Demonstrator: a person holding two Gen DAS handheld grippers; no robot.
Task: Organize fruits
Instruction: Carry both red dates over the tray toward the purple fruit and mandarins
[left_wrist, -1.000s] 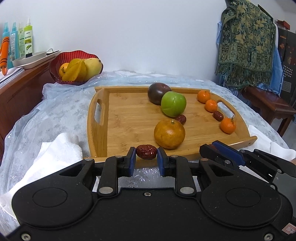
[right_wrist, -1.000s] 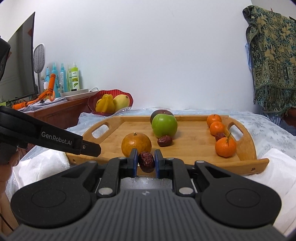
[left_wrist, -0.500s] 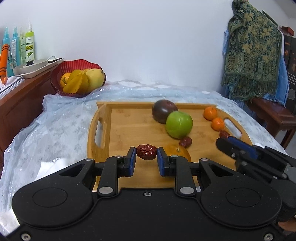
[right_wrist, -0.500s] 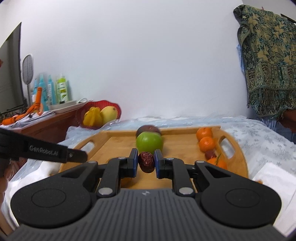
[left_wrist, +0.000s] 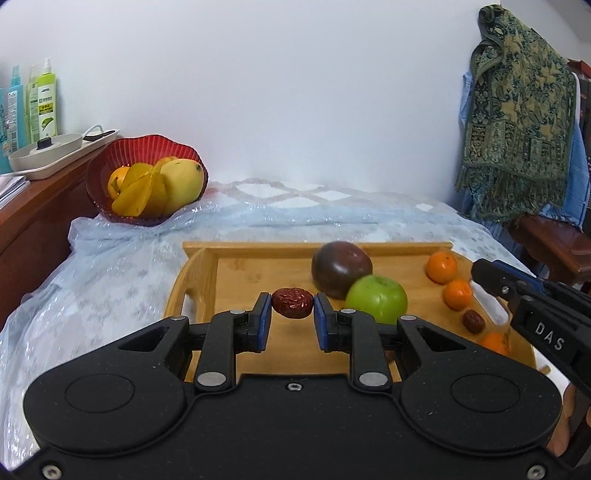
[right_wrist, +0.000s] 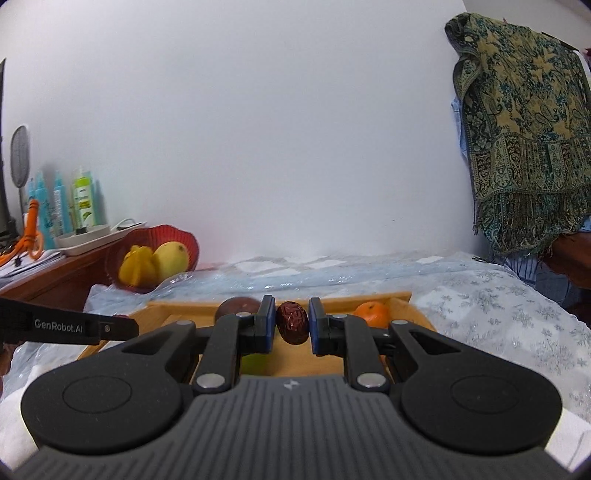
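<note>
My left gripper (left_wrist: 291, 312) is shut on a red date (left_wrist: 292, 302), held above the wooden tray (left_wrist: 236, 273). My right gripper (right_wrist: 291, 325) is shut on another red date (right_wrist: 293, 322), also over the tray (right_wrist: 400, 300). On the tray lie a dark purple fruit (left_wrist: 340, 267), a green apple (left_wrist: 376, 298), small tangerines (left_wrist: 441, 267) and a loose red date (left_wrist: 474, 320). The right gripper's body (left_wrist: 535, 314) shows at the right of the left wrist view. The left gripper's finger (right_wrist: 74, 325) shows at the left of the right wrist view.
A red bowl (left_wrist: 110, 166) with a mango, starfruit and an orange sits at the back left on the plastic-covered table (left_wrist: 110, 266). A wooden cabinet (left_wrist: 33, 206) with bottles and a white tray stands at left. A patterned cloth (left_wrist: 517, 110) hangs at right over a wooden stool.
Both grippers, each still holding its date, have moved forward and up over the tray. The large orange fruit at the tray's front has dropped out of sight below the grippers.
</note>
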